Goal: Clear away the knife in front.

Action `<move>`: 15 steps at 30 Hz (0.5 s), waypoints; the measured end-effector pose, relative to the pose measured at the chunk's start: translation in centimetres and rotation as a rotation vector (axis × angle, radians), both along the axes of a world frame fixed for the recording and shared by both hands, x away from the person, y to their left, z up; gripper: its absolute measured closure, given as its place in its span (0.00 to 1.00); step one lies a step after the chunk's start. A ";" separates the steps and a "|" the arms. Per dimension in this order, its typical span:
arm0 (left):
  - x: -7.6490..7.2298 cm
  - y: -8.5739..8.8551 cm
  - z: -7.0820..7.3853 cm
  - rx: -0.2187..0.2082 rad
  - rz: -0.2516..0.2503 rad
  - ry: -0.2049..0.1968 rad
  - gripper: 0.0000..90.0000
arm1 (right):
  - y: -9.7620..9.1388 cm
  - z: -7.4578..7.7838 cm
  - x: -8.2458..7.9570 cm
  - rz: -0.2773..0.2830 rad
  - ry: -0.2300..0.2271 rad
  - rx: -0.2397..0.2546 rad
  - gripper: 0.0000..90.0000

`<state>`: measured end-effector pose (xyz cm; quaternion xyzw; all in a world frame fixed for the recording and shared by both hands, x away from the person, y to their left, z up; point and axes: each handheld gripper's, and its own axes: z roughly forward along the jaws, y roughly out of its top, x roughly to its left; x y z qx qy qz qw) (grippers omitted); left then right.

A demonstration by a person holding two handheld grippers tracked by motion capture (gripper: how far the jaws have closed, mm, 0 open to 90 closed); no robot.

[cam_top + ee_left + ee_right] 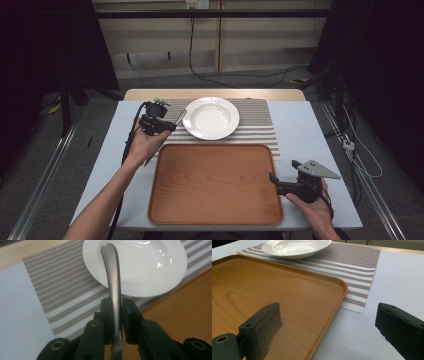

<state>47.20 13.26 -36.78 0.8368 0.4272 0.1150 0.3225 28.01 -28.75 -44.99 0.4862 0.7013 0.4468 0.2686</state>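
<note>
Wooden tray (pixel 215 182): empty, lying between the two grippers. White plate (pixel 211 118): on the striped placemat (pixel 260 125), directly ahead of the left gripper (pixel 167 125). Left gripper: jaws pinch a metal utensil handle (pixel 113 285), long axis running along the jaws, free end over the plate rim. Right gripper (pixel 274 179): jaws spread, holding nothing, at the tray's right edge, well apart from the plate.

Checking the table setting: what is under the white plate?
The plate sits on a striped placemat, which lies on the table. The mat's part beneath the plate is covered. The held utensil hangs over its rim.
</note>
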 end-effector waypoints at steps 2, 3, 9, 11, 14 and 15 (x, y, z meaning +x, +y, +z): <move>-0.5 -0.1 -0.1 -0.015 0.007 -0.006 0.89 | 0.0 0.0 0.0 0.000 0.000 0.000 0.07; -0.8 -0.1 -0.2 0.000 -0.006 -0.006 0.89 | 0.0 0.0 0.0 0.000 0.000 0.000 0.07; -2.5 -0.4 -0.3 0.008 -0.023 -0.008 0.89 | 0.0 0.0 0.0 -0.001 0.001 -0.001 0.07; -3.2 -0.7 -0.4 0.010 -0.034 -0.004 0.89 | 0.0 0.0 0.0 -0.001 0.001 0.000 0.07; -4.1 -1.1 -0.6 0.027 -0.056 -0.007 0.89 | 0.0 0.0 0.0 -0.001 0.005 0.002 0.07; -4.4 -1.3 -0.7 0.041 -0.058 -0.017 0.89 | 0.0 0.0 0.0 -0.001 0.005 0.001 0.07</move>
